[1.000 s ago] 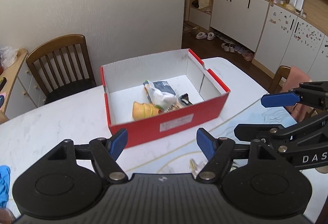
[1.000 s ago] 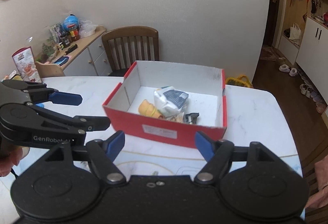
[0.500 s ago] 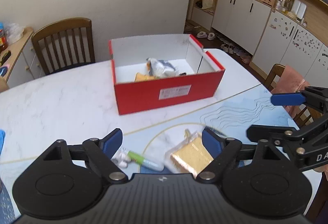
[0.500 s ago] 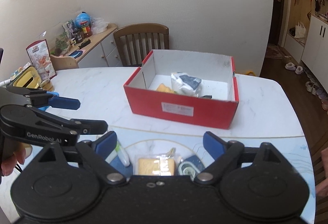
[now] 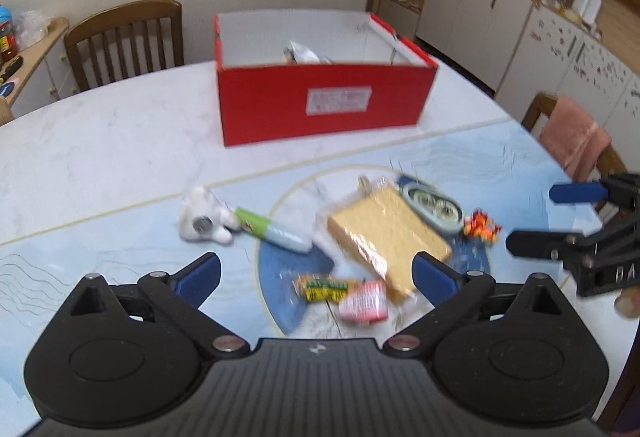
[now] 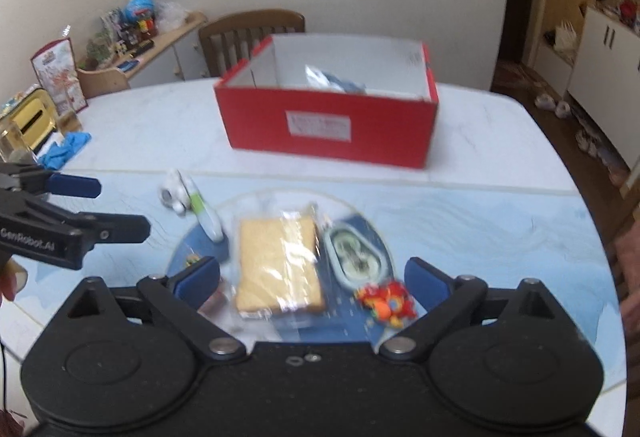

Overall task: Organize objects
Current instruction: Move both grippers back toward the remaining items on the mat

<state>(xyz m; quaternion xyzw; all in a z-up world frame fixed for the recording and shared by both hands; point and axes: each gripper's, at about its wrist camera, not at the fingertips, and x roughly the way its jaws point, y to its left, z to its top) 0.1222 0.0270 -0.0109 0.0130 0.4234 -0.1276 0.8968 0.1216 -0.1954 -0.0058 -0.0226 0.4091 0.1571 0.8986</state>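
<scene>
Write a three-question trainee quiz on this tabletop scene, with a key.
1. True or false: the red box already holds something.
2. In the right wrist view, what lies directly right of the wrapped yellow slab: A) oval tin B) white figure C) green-capped tube?
3. Is the left gripper or the right gripper holding anything?

Key: 1 true; 2 A; 3 neither, both are open.
</scene>
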